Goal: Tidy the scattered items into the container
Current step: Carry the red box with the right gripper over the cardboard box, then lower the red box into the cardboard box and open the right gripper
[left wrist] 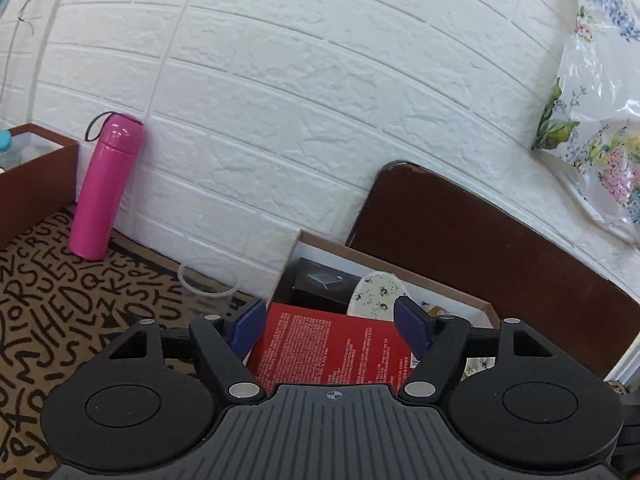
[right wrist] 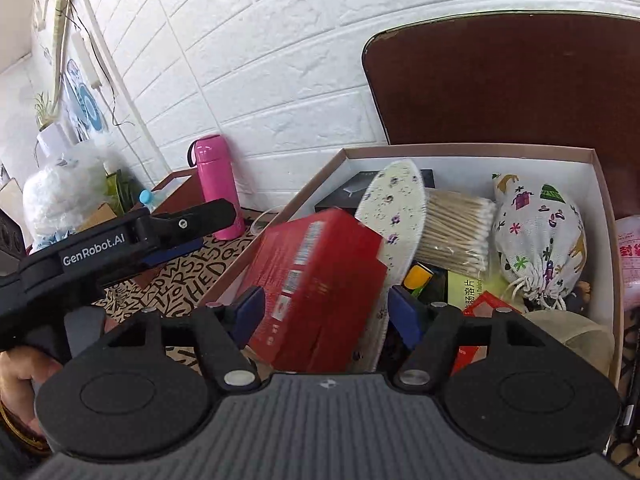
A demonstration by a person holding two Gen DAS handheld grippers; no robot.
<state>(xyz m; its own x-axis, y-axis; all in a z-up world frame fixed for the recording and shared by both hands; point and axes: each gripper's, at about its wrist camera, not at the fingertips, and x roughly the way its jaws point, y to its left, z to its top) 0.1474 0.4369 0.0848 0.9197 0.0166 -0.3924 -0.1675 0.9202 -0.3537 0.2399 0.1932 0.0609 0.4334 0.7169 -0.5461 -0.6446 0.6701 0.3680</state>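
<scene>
A red carton (right wrist: 320, 288) lies tilted in the left end of the open cardboard box (right wrist: 600, 216), between the spread fingers of my right gripper (right wrist: 326, 312); contact with the pads is unclear and the carton looks blurred. My left gripper (left wrist: 330, 326) is open, fingers either side of the same red carton (left wrist: 332, 348). The left gripper (right wrist: 176, 236) also shows in the right wrist view, left of the box. The box holds a floral insole (right wrist: 394, 208), cotton swabs (right wrist: 456, 236), a patterned drawstring pouch (right wrist: 536, 232) and a black box (right wrist: 348, 192).
A pink flask (left wrist: 104, 188) stands against the white brick wall. A clear plastic cup (left wrist: 206, 288) sits on the lettered tablecloth (left wrist: 60, 300) left of the box. A brown tray (left wrist: 36, 184) is far left. A brown chair back (left wrist: 480, 248) rises behind the box.
</scene>
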